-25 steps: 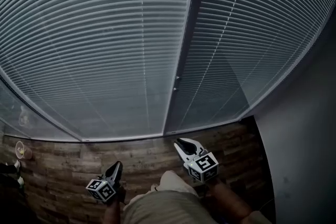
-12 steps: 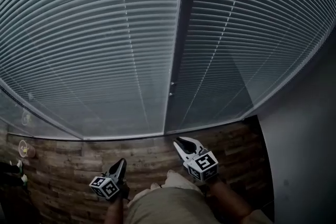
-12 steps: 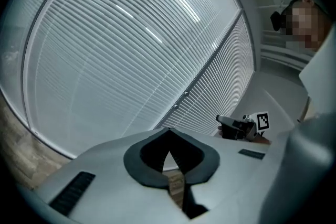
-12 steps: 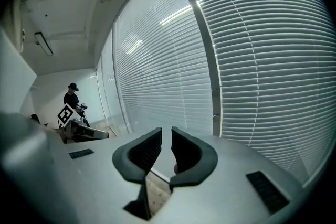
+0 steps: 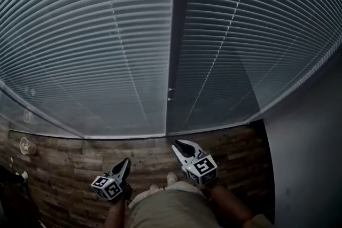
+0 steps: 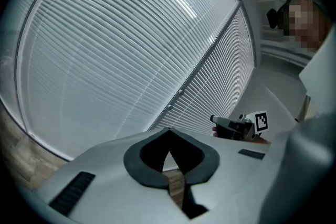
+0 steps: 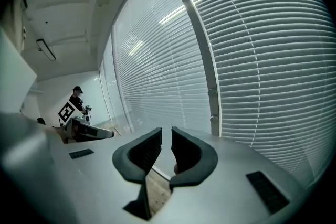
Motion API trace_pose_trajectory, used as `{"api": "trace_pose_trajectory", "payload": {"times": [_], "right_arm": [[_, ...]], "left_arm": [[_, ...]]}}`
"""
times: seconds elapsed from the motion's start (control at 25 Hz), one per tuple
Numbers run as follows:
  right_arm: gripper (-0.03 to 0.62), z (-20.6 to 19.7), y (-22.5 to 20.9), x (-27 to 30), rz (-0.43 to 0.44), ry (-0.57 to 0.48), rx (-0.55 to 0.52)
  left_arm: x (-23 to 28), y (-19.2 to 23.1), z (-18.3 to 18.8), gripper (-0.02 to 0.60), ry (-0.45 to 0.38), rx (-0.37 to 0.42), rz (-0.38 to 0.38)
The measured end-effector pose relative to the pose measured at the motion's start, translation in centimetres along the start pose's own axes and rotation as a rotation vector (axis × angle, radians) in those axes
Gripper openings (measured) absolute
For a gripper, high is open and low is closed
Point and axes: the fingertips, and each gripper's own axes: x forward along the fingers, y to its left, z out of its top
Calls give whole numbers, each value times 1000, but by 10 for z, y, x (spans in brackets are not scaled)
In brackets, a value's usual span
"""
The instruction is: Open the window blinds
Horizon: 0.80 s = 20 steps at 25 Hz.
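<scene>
Before the closed blinds (image 5: 107,34), left claw (image 5: 125,162) pressed together; right claw (image 5: 179,144) slightly spread, empty.

— How do the window blinds (image 5: 96,45) hang?
— Two pale panels of horizontal slats, side by side, upright against the glass, both lowered fully, their slats turned shut.

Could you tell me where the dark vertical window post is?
Head view, centre: the dark vertical window post stands between two grey slatted blinds, ending above the right gripper.
</scene>
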Motion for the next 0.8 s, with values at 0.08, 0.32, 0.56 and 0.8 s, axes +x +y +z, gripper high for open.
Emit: {"api": "trace_pose_trajectory", "payload": {"times": [0.08, 0.32, 0.56, 0.8], "right_arm": [[58, 6, -4, -3, 9, 12, 12], [60, 16, -14, -10, 20, -11, -5], [60, 17, -36, -17, 5, -26, -2], [58, 12, -43, -32, 3, -36, -21]], "left_arm": [[3, -8, 6, 12, -1, -1, 7], [7, -17, 8, 12, 6, 8, 31], [32, -27, 5, 12, 26, 20, 34], [46, -44, -5, 12, 33, 31, 22]]}}
